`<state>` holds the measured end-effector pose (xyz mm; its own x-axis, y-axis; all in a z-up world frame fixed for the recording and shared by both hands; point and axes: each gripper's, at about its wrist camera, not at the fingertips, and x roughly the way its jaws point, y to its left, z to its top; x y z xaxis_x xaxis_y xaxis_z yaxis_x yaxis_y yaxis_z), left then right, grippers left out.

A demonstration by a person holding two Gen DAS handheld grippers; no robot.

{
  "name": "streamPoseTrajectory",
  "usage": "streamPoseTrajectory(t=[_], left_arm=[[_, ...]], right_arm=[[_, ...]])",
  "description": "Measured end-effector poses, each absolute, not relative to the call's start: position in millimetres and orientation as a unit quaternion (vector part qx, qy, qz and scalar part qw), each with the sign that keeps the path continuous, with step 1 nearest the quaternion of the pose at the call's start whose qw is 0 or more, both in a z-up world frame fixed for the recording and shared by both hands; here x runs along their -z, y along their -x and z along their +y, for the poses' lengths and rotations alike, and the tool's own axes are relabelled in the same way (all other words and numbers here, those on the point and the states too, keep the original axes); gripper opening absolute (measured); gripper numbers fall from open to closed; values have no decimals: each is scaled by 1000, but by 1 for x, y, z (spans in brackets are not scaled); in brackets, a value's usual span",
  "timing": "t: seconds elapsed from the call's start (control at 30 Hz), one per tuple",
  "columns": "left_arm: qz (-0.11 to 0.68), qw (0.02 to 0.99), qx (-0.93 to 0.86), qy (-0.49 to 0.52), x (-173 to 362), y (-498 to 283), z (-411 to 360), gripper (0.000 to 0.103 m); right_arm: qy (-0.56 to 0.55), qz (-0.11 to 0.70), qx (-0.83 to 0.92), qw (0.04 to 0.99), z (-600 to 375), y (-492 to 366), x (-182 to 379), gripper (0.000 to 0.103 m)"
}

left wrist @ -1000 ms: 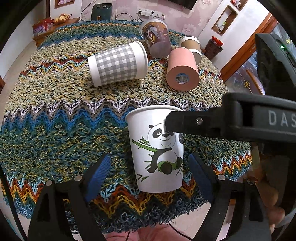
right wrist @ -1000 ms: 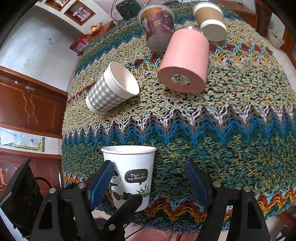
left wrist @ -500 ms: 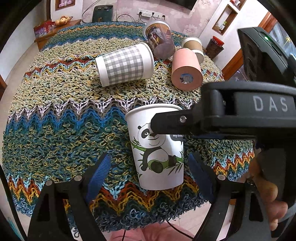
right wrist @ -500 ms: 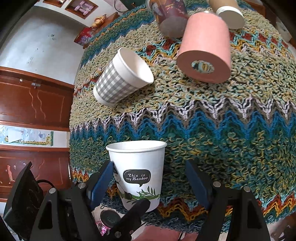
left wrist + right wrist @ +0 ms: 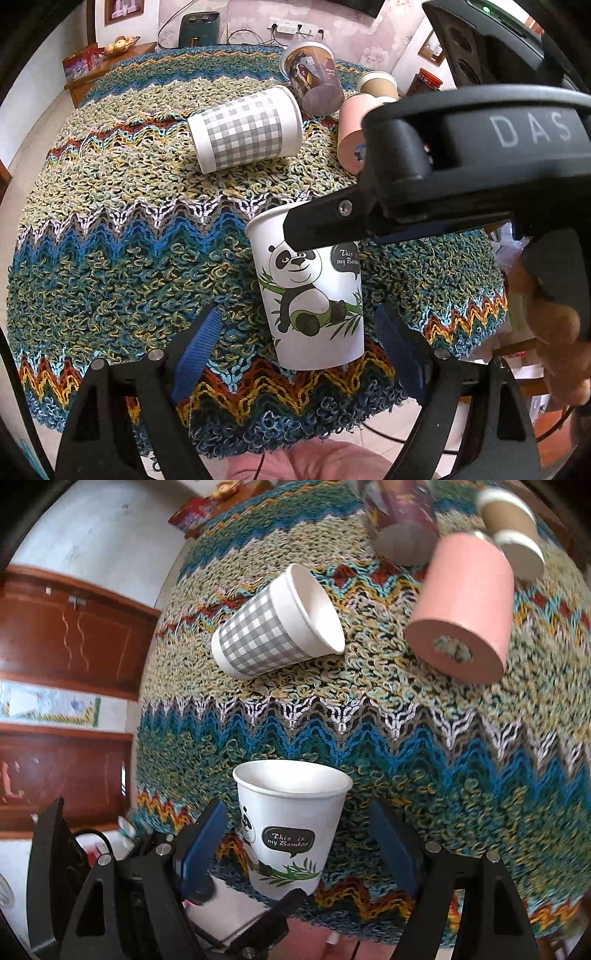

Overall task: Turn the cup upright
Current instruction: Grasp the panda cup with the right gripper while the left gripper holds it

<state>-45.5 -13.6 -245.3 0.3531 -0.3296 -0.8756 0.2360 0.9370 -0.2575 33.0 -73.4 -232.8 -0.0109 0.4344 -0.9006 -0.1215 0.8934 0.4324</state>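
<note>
A white panda cup (image 5: pixel 314 299) stands upright near the front edge of the knitted tablecloth (image 5: pixel 110 258). It also shows in the right wrist view (image 5: pixel 291 823). My left gripper (image 5: pixel 299 354) is open, its blue pads on either side of the cup without touching. My right gripper (image 5: pixel 299 845) is open too, and the cup stands between its pads. The right gripper's black body crosses the left wrist view above the cup's rim. A grey checked cup (image 5: pixel 245 133) lies on its side further back, also in the right wrist view (image 5: pixel 277 631).
A pink cup (image 5: pixel 465 609) lies on its side at the right. A dark printed cup (image 5: pixel 314 81) and a brown cup (image 5: pixel 511 531) lie behind it. The table edge is just in front of the panda cup. A wooden cabinet (image 5: pixel 62 657) stands at the left.
Both grippers have pulled back and shifted a little; the panda cup stays upright in place. The right gripper's body now fills more of the left wrist view.
</note>
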Motion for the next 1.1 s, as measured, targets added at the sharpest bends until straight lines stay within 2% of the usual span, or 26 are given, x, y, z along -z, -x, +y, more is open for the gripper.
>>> streamPoseTrajectory(t=[0.37,0.8,0.97,1.1], left_arm=[[544,821,169,45,242,46,-6,87],[552,816,164,51,242,64,17,87],[551,817,160,56,241,63,27,87],[553,816,159,59,238,56,36,87]], right_arm=[[-86,714,-212,661,-47,-44,251,80],[-121,764,-211,598,-40,-69,288,80],[-130,773,-216,583,-36,-73,299,70],[-132,770,-217,585,-34,-69,299,68]])
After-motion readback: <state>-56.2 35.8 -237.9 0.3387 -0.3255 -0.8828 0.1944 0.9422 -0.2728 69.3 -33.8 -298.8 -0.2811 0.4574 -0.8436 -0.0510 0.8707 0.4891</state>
